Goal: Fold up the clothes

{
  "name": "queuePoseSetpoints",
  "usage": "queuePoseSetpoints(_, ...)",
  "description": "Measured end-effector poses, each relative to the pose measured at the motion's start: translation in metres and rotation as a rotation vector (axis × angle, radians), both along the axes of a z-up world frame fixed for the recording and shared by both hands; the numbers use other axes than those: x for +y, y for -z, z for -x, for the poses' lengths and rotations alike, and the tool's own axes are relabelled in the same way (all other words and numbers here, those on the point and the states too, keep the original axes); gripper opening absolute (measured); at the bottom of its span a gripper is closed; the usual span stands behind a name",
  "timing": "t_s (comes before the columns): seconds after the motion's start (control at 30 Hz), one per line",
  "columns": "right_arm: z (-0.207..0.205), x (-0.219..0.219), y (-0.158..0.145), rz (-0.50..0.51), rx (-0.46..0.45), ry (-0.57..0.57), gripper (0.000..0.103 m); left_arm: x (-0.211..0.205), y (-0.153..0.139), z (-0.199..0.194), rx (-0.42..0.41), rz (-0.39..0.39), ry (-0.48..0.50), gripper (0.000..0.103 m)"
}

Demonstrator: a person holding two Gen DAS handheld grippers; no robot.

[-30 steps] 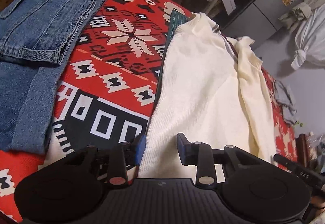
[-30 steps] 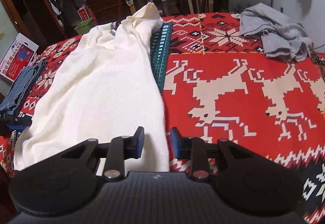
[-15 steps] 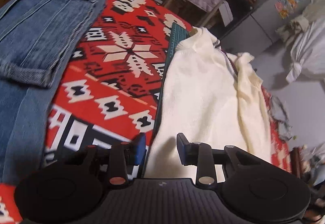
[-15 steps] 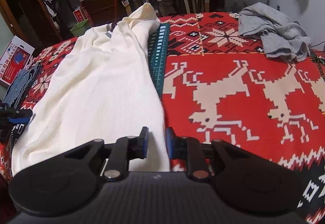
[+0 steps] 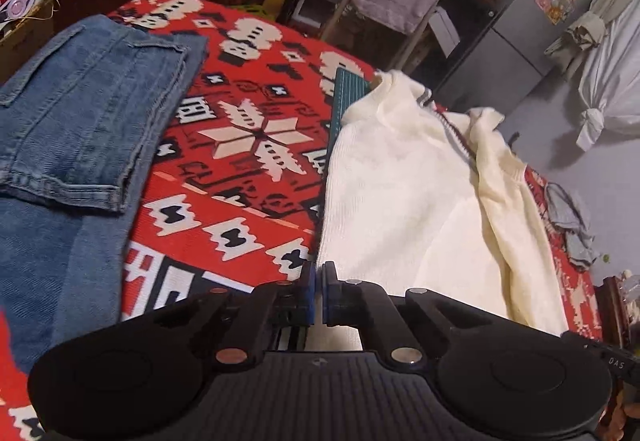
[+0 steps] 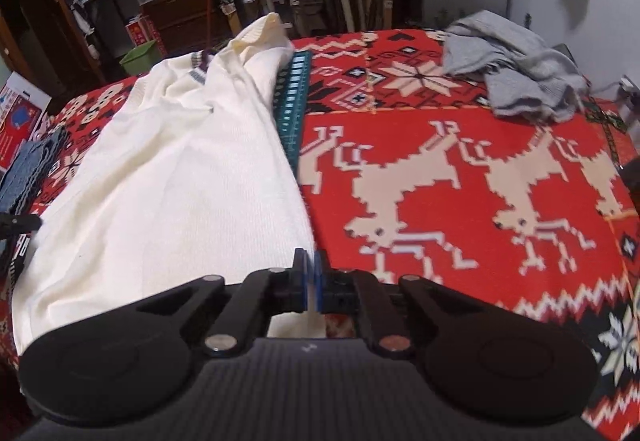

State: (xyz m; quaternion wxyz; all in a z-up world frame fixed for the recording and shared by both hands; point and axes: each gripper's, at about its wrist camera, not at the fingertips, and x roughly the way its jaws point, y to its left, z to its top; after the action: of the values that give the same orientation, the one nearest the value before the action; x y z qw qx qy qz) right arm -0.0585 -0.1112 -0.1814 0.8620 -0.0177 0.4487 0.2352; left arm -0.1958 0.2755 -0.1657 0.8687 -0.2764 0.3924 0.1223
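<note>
A cream knit sweater (image 5: 400,193) lies flat lengthwise on the red patterned blanket (image 5: 248,169), collar at the far end and one sleeve folded along its right side. My left gripper (image 5: 319,275) is shut on the near left corner of its hem. In the right wrist view the same sweater (image 6: 180,169) runs away from me. My right gripper (image 6: 311,263) is shut on the hem's near right corner. The left gripper's tip (image 6: 18,221) shows at that view's left edge.
Folded blue jeans (image 5: 80,113) lie left of the sweater. A green cutting mat (image 6: 294,97) pokes out from under the sweater. A crumpled grey garment (image 6: 512,73) sits at the far right of the blanket. Chairs, shelves and a fridge (image 5: 532,13) stand beyond.
Both grippers were open a second ago. Their fingers have since come together on the two near hem corners of the sweater, the right narrowing first. The left view has tilted up a little.
</note>
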Motion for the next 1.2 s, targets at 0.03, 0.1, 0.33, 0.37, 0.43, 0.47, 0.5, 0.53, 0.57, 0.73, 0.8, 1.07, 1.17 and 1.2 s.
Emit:
queuePoseSetpoints(0.03, 0.002, -0.005, 0.000, -0.001, 0.006, 0.013, 0.003, 0.000, -0.002, 0.004, 0.000, -0.002, -0.002, 0.002)
queuePoseSetpoints(0.1, 0.007, -0.015, 0.001, -0.002, 0.018, 0.030, 0.003, 0.002, -0.002, 0.011, 0.010, -0.006, -0.011, 0.001)
queuePoseSetpoints(0.33, 0.026, -0.050, 0.010, -0.016, 0.063, 0.092, 0.003, 0.017, 0.013, 0.044, 0.020, 0.145, -0.059, 0.000)
queuePoseSetpoints(0.37, 0.027, -0.053, 0.011, -0.018, 0.067, 0.101, 0.003, 0.018, 0.013, 0.046, 0.009, 0.161, -0.057, 0.000)
queuePoseSetpoints(0.43, 0.027, -0.059, 0.013, -0.026, 0.076, 0.119, 0.003, 0.016, 0.012, 0.044, 0.002, 0.151, -0.051, 0.000)
queuePoseSetpoints(0.47, 0.027, -0.059, 0.014, -0.028, 0.077, 0.121, 0.003, 0.016, 0.011, 0.041, -0.006, 0.157, -0.046, 0.001)
queuePoseSetpoints(0.5, 0.027, -0.060, 0.014, -0.029, 0.078, 0.123, 0.003, 0.015, 0.010, 0.038, -0.013, 0.157, -0.043, 0.004)
queuePoseSetpoints(0.53, 0.027, -0.059, 0.014, -0.021, 0.075, 0.118, 0.003, 0.014, 0.009, 0.033, -0.019, 0.146, -0.039, 0.007)
queuePoseSetpoints(0.57, 0.027, -0.057, 0.014, -0.014, 0.071, 0.113, 0.003, 0.013, 0.009, 0.028, -0.023, 0.127, -0.033, 0.008)
queuePoseSetpoints(0.73, 0.027, -0.056, 0.013, -0.015, 0.069, 0.117, 0.004, 0.009, 0.015, -0.003, -0.007, 0.053, 0.016, 0.024)
queuePoseSetpoints(0.8, 0.028, -0.058, 0.013, -0.024, 0.072, 0.127, 0.004, 0.003, 0.017, -0.013, 0.008, 0.023, 0.051, 0.025)
queuePoseSetpoints(1.07, 0.031, -0.051, 0.012, 0.006, 0.055, 0.112, 0.005, -0.014, 0.017, -0.020, 0.060, -0.084, 0.097, 0.022)
queuePoseSetpoints(1.17, 0.030, -0.049, 0.012, 0.000, 0.057, 0.105, 0.007, -0.016, 0.018, -0.020, 0.078, -0.071, 0.109, 0.011)
queuePoseSetpoints(1.2, 0.029, -0.049, 0.012, -0.002, 0.058, 0.107, 0.008, -0.016, 0.019, -0.019, 0.079, -0.068, 0.103, 0.009)
